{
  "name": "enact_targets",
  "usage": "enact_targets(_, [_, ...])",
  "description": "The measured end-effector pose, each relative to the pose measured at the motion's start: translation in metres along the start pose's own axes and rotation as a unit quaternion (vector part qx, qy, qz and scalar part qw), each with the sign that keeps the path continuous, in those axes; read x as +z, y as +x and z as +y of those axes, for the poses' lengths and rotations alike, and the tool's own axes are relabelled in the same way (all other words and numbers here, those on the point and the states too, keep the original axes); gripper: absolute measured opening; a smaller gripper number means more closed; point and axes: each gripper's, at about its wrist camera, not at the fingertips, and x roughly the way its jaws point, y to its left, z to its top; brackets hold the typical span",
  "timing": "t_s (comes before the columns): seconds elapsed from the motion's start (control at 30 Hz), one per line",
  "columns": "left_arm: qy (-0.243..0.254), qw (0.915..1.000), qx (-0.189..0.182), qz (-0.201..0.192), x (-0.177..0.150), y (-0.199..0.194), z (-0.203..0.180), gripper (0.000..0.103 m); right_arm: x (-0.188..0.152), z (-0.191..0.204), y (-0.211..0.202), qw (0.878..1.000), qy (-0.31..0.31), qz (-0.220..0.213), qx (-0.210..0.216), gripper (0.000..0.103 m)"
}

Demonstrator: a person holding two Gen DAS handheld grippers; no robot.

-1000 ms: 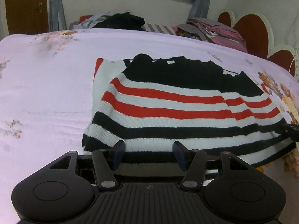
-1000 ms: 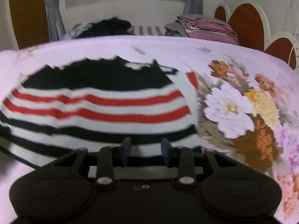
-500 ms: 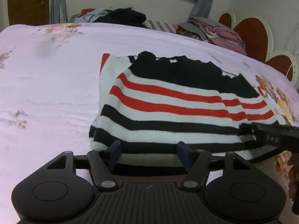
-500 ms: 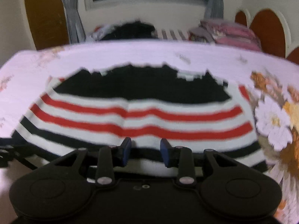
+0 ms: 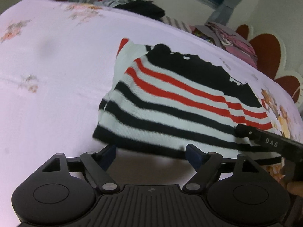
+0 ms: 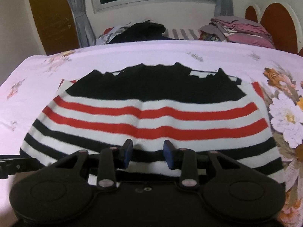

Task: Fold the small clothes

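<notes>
A small knit sweater (image 5: 170, 102) with black, white and red stripes lies folded flat on the pink floral bedspread (image 5: 56, 87). It also shows in the right wrist view (image 6: 151, 113). My left gripper (image 5: 151, 154) is open and empty, just short of the sweater's near hem, at its left part. My right gripper (image 6: 148, 153) is open, its fingertips over the near hem at the middle. The right gripper's black body (image 5: 269, 141) reaches in over the sweater's right side in the left wrist view.
A heap of dark clothes (image 6: 144, 30) and a stack of folded pink and grey clothes (image 6: 240, 28) lie at the far edge of the bed. A brown scalloped headboard (image 6: 278, 22) stands at the right. A window is behind.
The left gripper has drawn back and tilted, its fingertips now off the hem. The right gripper has shifted left toward the sweater's middle. Both stayed open.
</notes>
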Motion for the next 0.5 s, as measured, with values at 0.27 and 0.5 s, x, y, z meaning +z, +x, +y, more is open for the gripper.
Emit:
enact_targets(0.27, [-0.088, 0.9960, -0.013, 0.016, -0.014, 0.009, 0.008, 0.081, -0.003, -0.012, -0.012, 1.000, 0.001, -0.002, 0.019, 0.038])
enact_targets(0.5, [-0.124, 0.9918, -0.033, -0.008, -0.007, 0.028, 0.007, 0.085, -0.002, -0.018, -0.017, 1.000, -0.005, -0.006, 0.024, 0.039])
